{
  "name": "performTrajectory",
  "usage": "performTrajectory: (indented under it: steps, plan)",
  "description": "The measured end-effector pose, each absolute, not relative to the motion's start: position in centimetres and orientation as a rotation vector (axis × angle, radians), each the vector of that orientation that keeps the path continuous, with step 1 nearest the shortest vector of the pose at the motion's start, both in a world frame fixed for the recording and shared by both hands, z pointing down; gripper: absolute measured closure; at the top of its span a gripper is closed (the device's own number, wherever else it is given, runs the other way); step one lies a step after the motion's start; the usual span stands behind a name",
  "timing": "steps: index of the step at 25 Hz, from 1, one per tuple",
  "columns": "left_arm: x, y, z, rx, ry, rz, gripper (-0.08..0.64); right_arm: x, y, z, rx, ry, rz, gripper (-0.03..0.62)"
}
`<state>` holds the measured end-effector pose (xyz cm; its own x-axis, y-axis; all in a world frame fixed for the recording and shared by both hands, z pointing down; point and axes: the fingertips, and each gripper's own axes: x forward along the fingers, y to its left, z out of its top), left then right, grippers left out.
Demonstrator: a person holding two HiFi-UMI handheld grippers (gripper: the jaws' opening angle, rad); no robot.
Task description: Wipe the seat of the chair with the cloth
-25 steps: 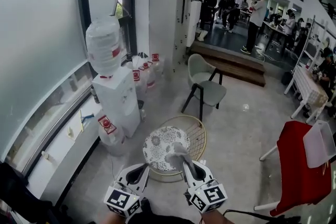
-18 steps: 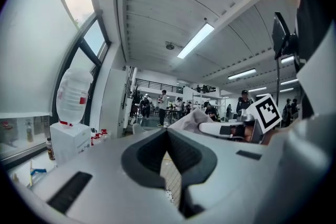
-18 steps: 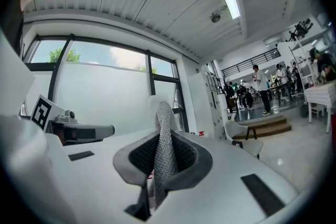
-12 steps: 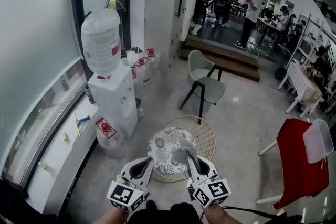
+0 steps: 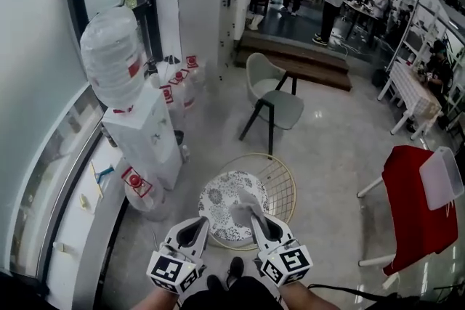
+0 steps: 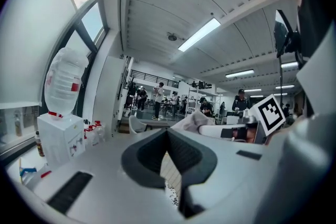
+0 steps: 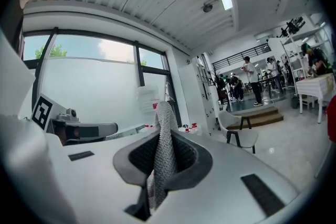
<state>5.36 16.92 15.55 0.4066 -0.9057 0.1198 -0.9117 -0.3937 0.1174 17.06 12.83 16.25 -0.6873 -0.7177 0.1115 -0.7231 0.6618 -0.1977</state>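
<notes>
A round wire chair (image 5: 282,181) with a black-and-white patterned seat (image 5: 218,198) stands on the floor just in front of me. My right gripper (image 5: 254,217) hangs over the near part of the seat, shut on a grey knitted cloth (image 5: 243,211). In the right gripper view the cloth (image 7: 165,150) sticks up between the right gripper (image 7: 162,136) jaws. My left gripper (image 5: 196,229) is beside it over the seat's near left edge, shut with nothing in it. The left gripper (image 6: 168,138) jaws meet in its own view, with the wire chair showing below them.
A white water dispenser (image 5: 145,138) with a big bottle (image 5: 112,63) stands at the left. Spare bottles (image 5: 178,87) stand behind it and one bottle (image 5: 139,186) lies at its foot. A grey chair (image 5: 272,102) is ahead, a red chair (image 5: 414,208) at the right, steps (image 5: 309,67) and people beyond.
The head view has swung, so the dispenser and chairs sit further left and closer. Both grippers stay over the seat's near edge, and the right one keeps the cloth.
</notes>
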Motion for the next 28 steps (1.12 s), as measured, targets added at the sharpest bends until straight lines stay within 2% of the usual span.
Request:
performTrajectory:
  steps: [12, 28]
  plan:
    - [7.3, 8.2, 18.0, 2.493, -1.552, 0.16, 0.554, 18.6, 6.8, 20.9, 1.264, -2.791, 0.44, 0.568]
    - [1.9, 1.4, 27.4, 2.587, -1.249, 0.318, 0.554, 17.1, 2.7, 32.1, 1.623, -2.405, 0.628, 0.569]
